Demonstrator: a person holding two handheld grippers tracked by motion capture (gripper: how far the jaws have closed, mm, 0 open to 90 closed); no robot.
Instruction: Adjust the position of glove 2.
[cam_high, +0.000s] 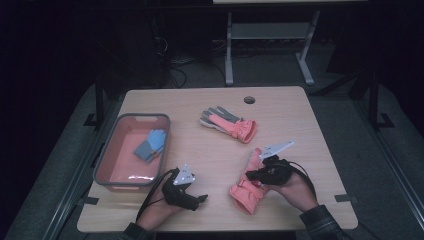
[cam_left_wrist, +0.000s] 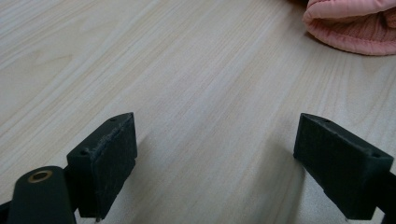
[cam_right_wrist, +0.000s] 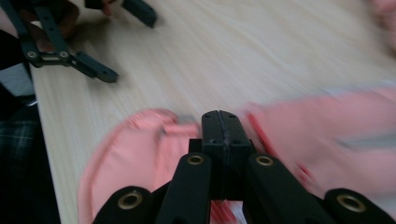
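Observation:
A pink glove (cam_high: 246, 194) lies near the table's front edge, cuff toward me. Its cuff also shows in the left gripper view (cam_left_wrist: 355, 28). My right gripper (cam_high: 251, 175) is on top of it with the jaws pressed together (cam_right_wrist: 219, 122), pinching the glove's fabric (cam_right_wrist: 140, 154); this view is blurred. A second pink and grey glove (cam_high: 229, 123) lies in the middle of the table. My left gripper (cam_high: 199, 201) rests low on the wood at the front left, open, with bare table between its pads (cam_left_wrist: 215, 158).
A pink bin (cam_high: 114, 150) stands at the table's left side with a blue glove (cam_high: 150, 146) inside. A round cable hole (cam_high: 249, 99) sits near the far edge. A desk frame (cam_high: 270, 35) stands on the floor beyond.

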